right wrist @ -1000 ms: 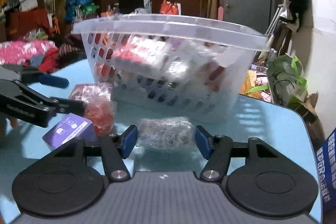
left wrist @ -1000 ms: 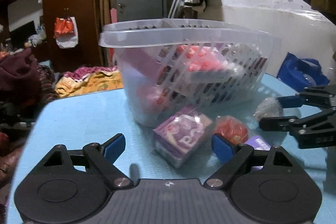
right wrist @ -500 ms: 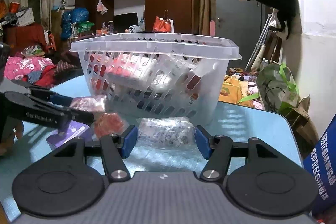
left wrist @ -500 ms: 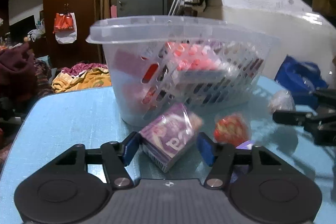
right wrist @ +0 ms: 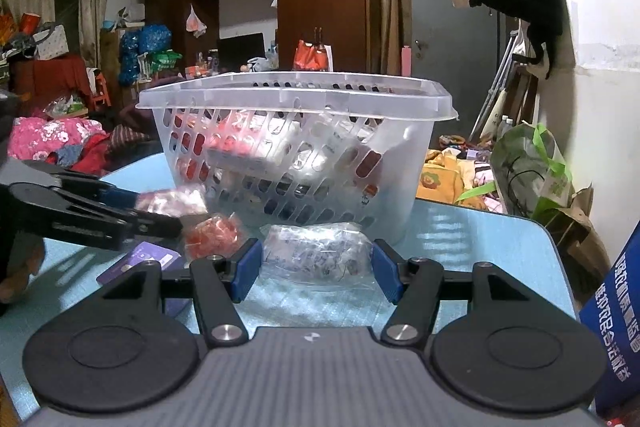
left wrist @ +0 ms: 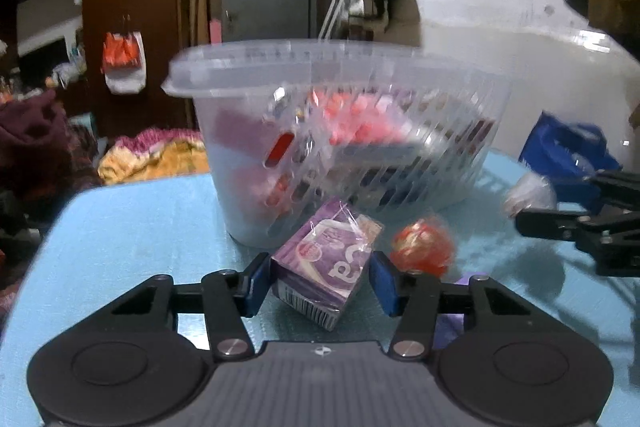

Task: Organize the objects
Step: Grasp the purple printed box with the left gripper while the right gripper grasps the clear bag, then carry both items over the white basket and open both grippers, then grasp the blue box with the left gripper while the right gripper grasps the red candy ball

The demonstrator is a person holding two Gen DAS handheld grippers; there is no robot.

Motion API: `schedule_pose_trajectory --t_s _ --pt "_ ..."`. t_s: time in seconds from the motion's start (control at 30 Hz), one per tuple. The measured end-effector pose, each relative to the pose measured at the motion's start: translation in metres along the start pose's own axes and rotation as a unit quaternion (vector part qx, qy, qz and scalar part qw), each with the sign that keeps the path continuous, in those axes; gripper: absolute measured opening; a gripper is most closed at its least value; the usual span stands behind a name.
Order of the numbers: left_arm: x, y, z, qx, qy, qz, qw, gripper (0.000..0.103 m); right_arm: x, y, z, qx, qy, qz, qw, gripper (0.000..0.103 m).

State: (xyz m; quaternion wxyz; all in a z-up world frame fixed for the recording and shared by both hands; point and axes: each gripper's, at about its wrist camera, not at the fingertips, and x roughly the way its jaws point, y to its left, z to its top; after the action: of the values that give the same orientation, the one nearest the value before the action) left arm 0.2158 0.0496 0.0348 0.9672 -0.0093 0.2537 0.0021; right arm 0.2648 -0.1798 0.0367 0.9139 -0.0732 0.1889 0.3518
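A clear plastic basket holding several packets stands on the blue table. My left gripper is shut on a purple wrapped box just in front of the basket. My right gripper is shut on a clear plastic packet near the basket's front wall. A red wrapped ball and a flat purple card lie on the table between the two grippers.
The blue table ends at the left and far sides. A blue bag stands to the right; a blue box sits at the table's right edge. Clothes and bags lie beyond.
My left gripper moved forward and closed on the purple box, which now sits lifted between the pads. My right gripper has kept its hold on the clear packet and drawn back from the basket.
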Motion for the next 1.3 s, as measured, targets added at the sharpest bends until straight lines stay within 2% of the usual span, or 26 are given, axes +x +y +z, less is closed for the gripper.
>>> schedule_pose_trajectory --t_s 0.17,0.37,0.47,0.53,0.57,0.63,0.7,0.8,0.83,0.87,0.93,0.97,1.03,1.13,1.2,1.3 --pt "-0.037 0.003 -0.013 -0.028 -0.065 -0.039 0.9967 0.056 -0.002 0.0 0.0 -0.001 -0.009 -0.001 1.0 0.063" --pt "-0.068 0.003 -0.019 -0.037 -0.134 -0.04 0.9895 0.056 -0.007 0.003 0.0 -0.005 -0.025 -0.017 1.0 0.063" --pt "-0.088 0.004 -0.009 -0.041 -0.178 -0.041 0.9823 0.056 -0.022 0.012 0.0 -0.013 -0.063 -0.035 0.997 0.063" --pt "-0.097 0.003 0.013 -0.04 -0.203 -0.041 0.9775 0.057 -0.038 0.023 0.015 -0.017 -0.108 -0.024 0.994 0.063" --pt "-0.096 0.003 0.031 -0.04 -0.201 -0.042 0.978 0.057 -0.044 0.026 0.027 -0.02 -0.133 -0.019 0.991 0.063" --pt "-0.084 0.004 0.067 -0.046 -0.188 -0.04 0.9802 0.057 -0.043 0.032 0.062 -0.027 -0.17 -0.035 0.984 0.063" --pt "-0.065 0.006 0.099 -0.053 -0.161 -0.015 0.9853 0.057 -0.016 0.037 0.098 -0.052 -0.143 -0.06 0.987 0.063" --pt "-0.029 0.017 0.125 -0.072 -0.12 -0.003 0.9901 0.06 0.03 0.033 0.125 -0.065 -0.102 -0.081 0.989 0.063" --pt "-0.017 0.018 0.128 -0.074 -0.109 0.0 0.9913 0.064 0.043 0.03 0.128 -0.071 -0.093 -0.087 0.989 0.067" --pt "-0.006 0.019 0.129 -0.073 -0.098 0.0 0.9925 0.08 0.052 0.027 0.129 -0.07 -0.08 -0.095 0.99 0.08" --pt "-0.001 0.019 0.123 -0.074 -0.094 0.007 0.9929 0.083 0.054 0.023 0.126 -0.059 -0.061 -0.117 0.989 0.099" --pt "-0.006 0.018 0.115 -0.068 -0.102 0.005 0.9924 0.083 0.046 0.021 0.122 -0.052 -0.07 -0.118 0.989 0.101" --pt "-0.023 0.014 0.1 -0.055 -0.124 -0.008 0.9908 0.084 0.021 0.015 0.112 -0.032 -0.105 -0.088 0.99 0.103" --pt "-0.054 -0.002 0.067 -0.032 -0.132 -0.017 0.9906 0.091 -0.012 0.003 0.098 0.03 -0.112 -0.057 0.992 0.103" --pt "-0.065 -0.018 0.042 -0.004 -0.109 -0.022 0.9938 0.094 -0.024 0.0 0.085 0.06 -0.091 -0.06 0.992 0.103" --pt "-0.059 -0.044 0.009 0.038 -0.06 -0.018 0.9973 0.094 -0.023 0.002 0.063 0.038 -0.053 -0.063 0.996 0.103"
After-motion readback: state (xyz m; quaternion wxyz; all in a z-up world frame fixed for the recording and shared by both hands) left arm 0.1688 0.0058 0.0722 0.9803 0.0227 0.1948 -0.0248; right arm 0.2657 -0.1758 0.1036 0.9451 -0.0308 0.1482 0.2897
